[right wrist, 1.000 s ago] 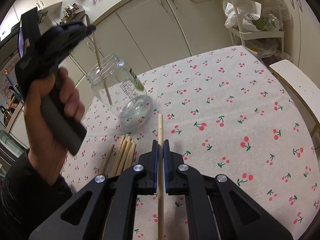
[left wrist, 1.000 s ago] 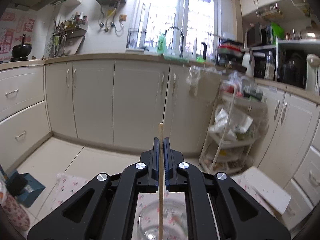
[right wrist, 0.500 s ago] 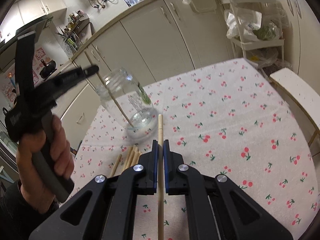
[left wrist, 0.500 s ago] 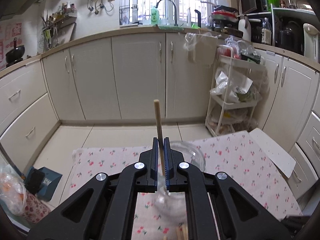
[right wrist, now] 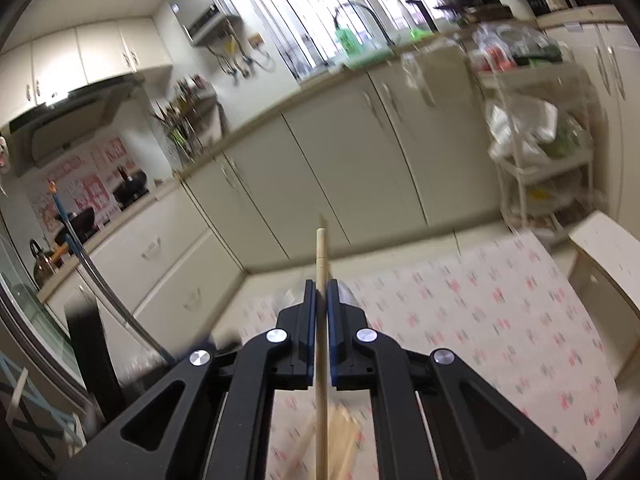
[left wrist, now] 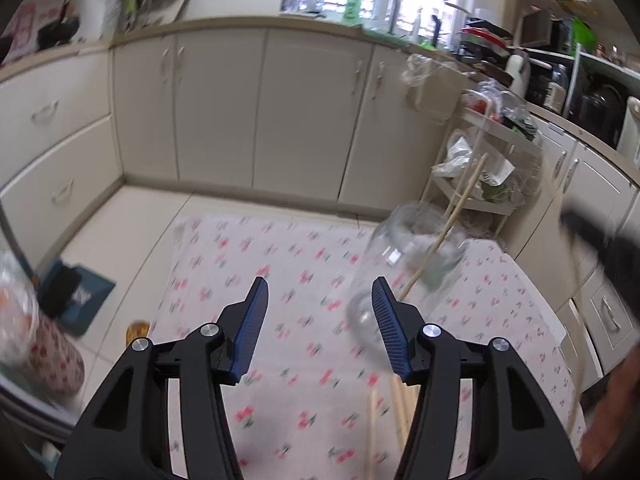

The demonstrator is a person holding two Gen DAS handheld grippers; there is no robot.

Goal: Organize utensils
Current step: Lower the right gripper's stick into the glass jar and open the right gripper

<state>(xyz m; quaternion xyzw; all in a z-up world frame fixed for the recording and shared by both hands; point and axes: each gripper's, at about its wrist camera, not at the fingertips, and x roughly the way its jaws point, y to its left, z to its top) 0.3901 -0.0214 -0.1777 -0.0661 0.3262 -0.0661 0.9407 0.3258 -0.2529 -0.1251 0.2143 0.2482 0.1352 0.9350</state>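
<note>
A cherry-print cloth covers the desk (left wrist: 304,288), where a glass jar (left wrist: 404,268) holds one chopstick (left wrist: 448,228) leaning out. The left hand-held gripper (left wrist: 318,320) has just spread, nothing between its jaws; the right hand-held gripper (right wrist: 320,316) pinches another chopstick (right wrist: 321,256) above the desk, spare sticks (left wrist: 400,400) lying below.

Left claw (left wrist: 318,322) just parted; right claw (right wrist: 321,312) clamped.

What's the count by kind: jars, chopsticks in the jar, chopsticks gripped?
glass jar: 1
chopstick in the jar: 1
held chopstick, clamped in the right gripper: 1
Total: 3
The loose chopsticks on the cloth are too blurred to count and are left out.
</note>
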